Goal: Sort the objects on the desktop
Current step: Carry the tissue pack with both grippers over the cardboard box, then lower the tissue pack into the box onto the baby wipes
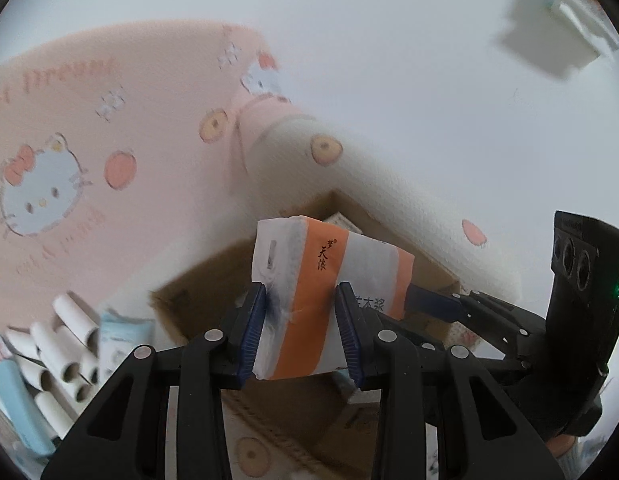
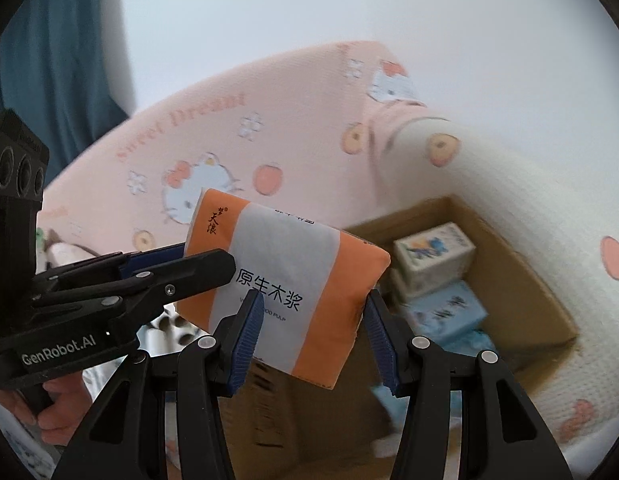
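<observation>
Gripping tissue pack (image 1: 309, 288) at both ends: left gripper (image 1: 301, 332), right gripper (image 2: 313, 340); cardboard box (image 2: 521, 280) rim beneath.

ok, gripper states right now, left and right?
Left gripper: shut on one end of the orange-and-white tissue pack.
Right gripper: shut on the other end of the same pack.

Orange-and-white tissue pack (image 2: 287, 288), pink cartoon-cat blanket (image 2: 237, 140), brown cardboard box (image 2: 521, 280)

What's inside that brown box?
Inside the cardboard box sit a white packet with a blue picture and light blue packets. The held orange tissue pack covers the box's near part, so that stays unseen.
</observation>
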`<state>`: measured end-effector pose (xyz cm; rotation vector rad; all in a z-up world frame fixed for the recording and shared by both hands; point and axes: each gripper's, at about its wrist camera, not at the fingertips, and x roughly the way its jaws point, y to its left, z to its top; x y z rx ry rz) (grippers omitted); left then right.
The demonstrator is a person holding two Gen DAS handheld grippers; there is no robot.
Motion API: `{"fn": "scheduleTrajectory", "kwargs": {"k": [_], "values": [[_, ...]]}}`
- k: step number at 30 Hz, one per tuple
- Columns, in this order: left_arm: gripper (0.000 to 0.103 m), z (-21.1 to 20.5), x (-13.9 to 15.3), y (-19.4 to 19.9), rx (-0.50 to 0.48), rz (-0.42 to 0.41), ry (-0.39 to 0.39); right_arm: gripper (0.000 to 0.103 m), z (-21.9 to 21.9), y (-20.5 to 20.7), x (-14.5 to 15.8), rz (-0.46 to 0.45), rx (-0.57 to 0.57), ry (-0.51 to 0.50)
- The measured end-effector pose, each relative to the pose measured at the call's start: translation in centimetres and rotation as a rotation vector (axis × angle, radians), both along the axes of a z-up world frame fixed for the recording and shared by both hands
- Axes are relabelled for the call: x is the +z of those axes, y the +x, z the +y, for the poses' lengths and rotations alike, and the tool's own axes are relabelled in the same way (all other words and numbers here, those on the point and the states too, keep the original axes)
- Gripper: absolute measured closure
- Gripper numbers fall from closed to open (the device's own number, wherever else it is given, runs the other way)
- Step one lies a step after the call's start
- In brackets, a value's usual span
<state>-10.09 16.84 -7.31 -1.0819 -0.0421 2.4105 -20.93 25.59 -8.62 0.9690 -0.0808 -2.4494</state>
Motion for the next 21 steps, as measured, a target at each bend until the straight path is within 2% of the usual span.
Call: {"fn": "scheduleTrajectory", "kwargs": {"k": [5, 9, 15, 18, 21], "values": [[0.066, 3.1, -1.9, -0.8, -0.054, -0.074, 0.006, 0.053, 3.0, -0.9, -1.5, -0.053, -0.025, 0.058], [0.066, 4.4, -3.1, -1.6, -0.067, -0.133, 0.035, 0.053, 5.2, -2.0, -2.2, -0.113, -0.038, 0.041], [0.07, 4.9, -6.1, -3.4, -0.027, -0.273, 0.126, 0.053, 7.0, -4.3, -3.0, -0.203, -0.038, 0.047], [0.071, 4.9, -7.3, -4.5, 0.003, -0.339, 0.184, 0.053, 7.0, -5.4, -3.0, -0.223, -0.013, 0.092], [0.072, 4.9, -8.5, -5.2, 0.038, -0.414, 0.227, 0.06, 7.0, -7.0, -3.6, -0.277, 0.014, 0.158]]}}
